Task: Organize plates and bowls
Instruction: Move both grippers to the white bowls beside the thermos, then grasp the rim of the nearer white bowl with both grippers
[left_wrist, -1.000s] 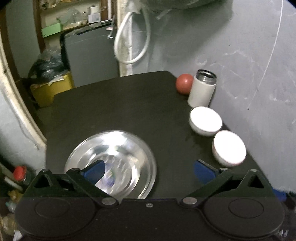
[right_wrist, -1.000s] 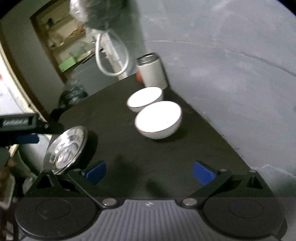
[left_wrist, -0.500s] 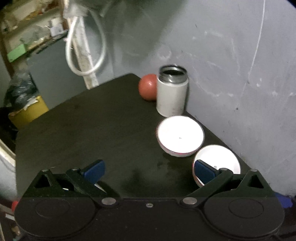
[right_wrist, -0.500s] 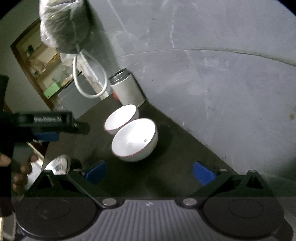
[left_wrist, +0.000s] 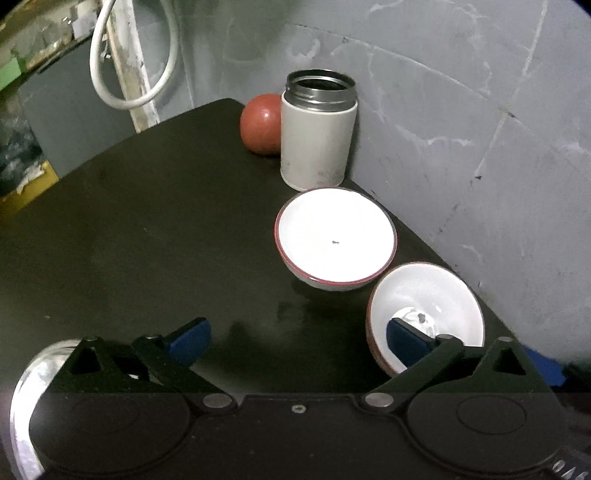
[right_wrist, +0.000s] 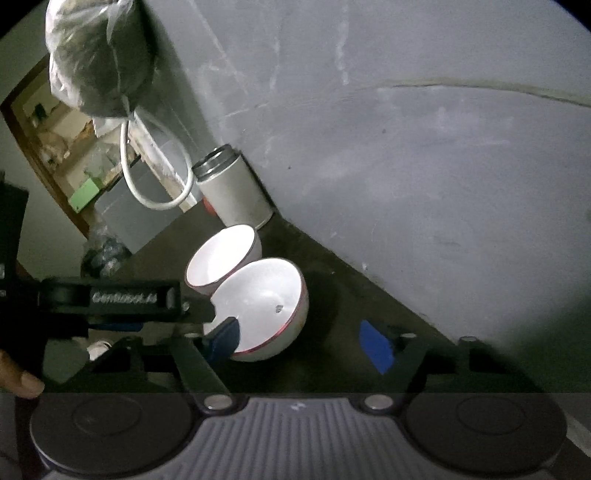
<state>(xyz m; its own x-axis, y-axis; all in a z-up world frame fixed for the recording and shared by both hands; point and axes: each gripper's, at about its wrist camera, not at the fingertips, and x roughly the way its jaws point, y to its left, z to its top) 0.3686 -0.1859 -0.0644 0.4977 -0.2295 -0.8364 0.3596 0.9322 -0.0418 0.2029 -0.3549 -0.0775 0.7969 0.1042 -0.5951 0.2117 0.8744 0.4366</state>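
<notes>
Two white bowls with red rims sit by the wall on the black table (left_wrist: 147, 240). The far bowl (left_wrist: 336, 240) (right_wrist: 221, 258) stands level. The near bowl (left_wrist: 432, 310) (right_wrist: 266, 306) is tilted, its mouth facing left. My left gripper (left_wrist: 297, 341) is open, and its right finger overlaps the near bowl's lower rim. My right gripper (right_wrist: 301, 342) is open with its left finger at that bowl's near rim and its right finger clear of it. Contact cannot be judged. A steel plate (left_wrist: 26, 387) shows at the lower left, mostly hidden by the left gripper.
A white open flask (left_wrist: 317, 129) and a red ball (left_wrist: 260, 123) stand at the table's far corner, against the grey wall (left_wrist: 480, 147). A white hose (left_wrist: 110, 74) hangs beyond. The left gripper's black body (right_wrist: 110, 295) and a person's finger (right_wrist: 18, 380) appear in the right wrist view.
My left gripper swung right, from over the steel plate to the bowls. My right gripper came closer to the near bowl and its jaws narrowed. The near bowl now leans.
</notes>
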